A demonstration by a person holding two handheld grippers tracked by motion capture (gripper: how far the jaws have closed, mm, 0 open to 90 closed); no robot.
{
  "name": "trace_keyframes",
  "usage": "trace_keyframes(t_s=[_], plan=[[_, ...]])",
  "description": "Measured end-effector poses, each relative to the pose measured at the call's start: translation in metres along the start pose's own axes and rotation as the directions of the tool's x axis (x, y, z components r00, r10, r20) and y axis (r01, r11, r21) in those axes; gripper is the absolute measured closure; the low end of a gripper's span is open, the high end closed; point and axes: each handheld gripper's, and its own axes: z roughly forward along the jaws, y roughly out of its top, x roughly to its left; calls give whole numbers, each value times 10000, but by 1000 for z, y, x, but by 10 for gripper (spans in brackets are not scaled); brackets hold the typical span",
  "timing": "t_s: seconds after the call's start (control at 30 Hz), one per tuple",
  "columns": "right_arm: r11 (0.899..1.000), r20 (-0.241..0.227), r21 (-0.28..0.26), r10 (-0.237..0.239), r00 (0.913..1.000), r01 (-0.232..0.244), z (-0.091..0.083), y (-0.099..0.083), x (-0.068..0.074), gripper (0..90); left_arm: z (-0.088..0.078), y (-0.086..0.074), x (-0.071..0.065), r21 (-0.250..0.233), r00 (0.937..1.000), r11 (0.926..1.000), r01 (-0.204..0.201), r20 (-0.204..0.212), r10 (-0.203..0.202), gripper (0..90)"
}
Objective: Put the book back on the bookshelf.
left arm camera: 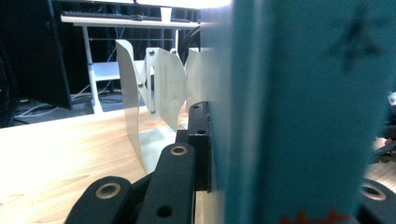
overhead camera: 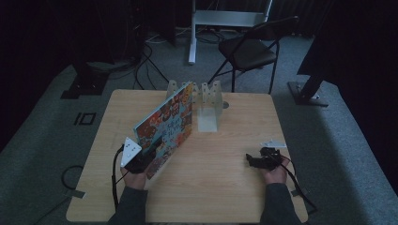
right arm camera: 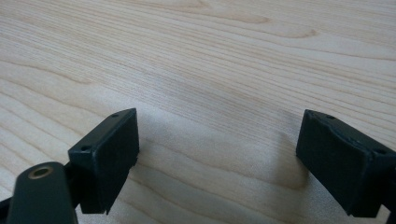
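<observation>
- The book, a picture book with a busy coloured cover, stands tilted on the wooden table, its near lower corner pinched between the jaws of the left gripper.
- In the left gripper view the book is so close that it is a blurred turquoise slab, cut off at top and bottom; one black jaw presses against its left face, and the other jaw is almost wholly hidden behind it.
- Beyond the left fingers, a white metal book rack stands at the table's far edge; the book's far end leans toward it, and I cannot tell whether they touch.
- The left hand sits behind the gripper, forearm entering from the bottom edge.
- The right gripper lies low on the table, well apart from the book, dark and hard to make out from above.
- Its fingers are spread wide over bare wood.
</observation>
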Motion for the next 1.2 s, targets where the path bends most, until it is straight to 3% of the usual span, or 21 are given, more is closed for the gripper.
trace_keyframes(t_s=[0.53, 1.2], plan=[[10000, 0, 2, 1, 10000, -1, 0, 0, 0, 129, 2, 3, 1, -23, 9992, 9999, -108, -398, 107, 811], [10000, -1, 2, 1, 10000, -1, 0, 0, 0, 129, 5, 5, 6, -101, 9970, 9999, 90, -766, -97, 811]])
